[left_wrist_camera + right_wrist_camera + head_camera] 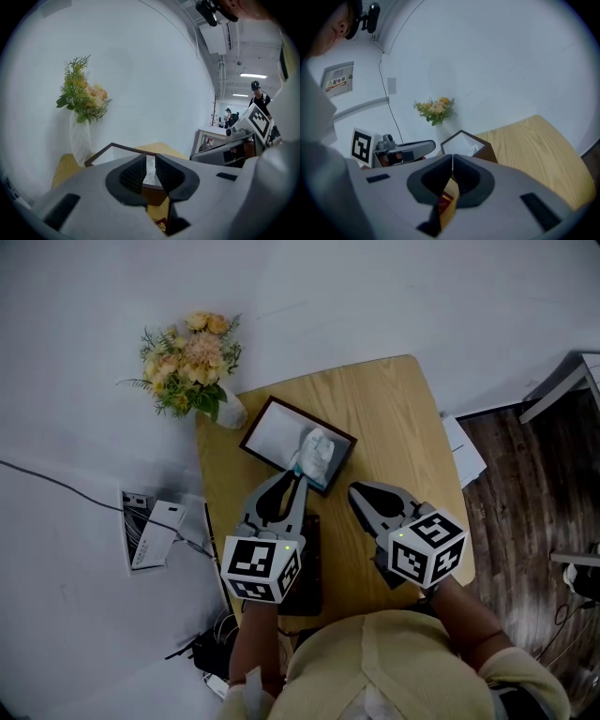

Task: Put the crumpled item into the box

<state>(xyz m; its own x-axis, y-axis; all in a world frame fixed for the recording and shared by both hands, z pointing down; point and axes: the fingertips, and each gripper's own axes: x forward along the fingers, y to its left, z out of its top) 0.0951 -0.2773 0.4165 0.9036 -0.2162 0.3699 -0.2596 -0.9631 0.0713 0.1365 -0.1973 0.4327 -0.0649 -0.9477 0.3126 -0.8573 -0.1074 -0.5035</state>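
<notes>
The box [256, 420], dark-framed with a pale interior, sits on the wooden table [394, 418], set at an angle to the person. The crumpled item [319, 451], white and tissue-like, is at the box's near right rim, partly over the interior. Its long axis runs from the jaw tips away from the person and slightly to the right; the far end points into the box. The left gripper [298, 472] pinches the near end: in the left gripper view a white strip fills the narrow gap between the pads. The right gripper [354, 489] is just beside the box's near corner, jaws pressed together with nothing between them. A vase of flowers [192, 362] stands at the table's far left corner, near the box.
</notes>
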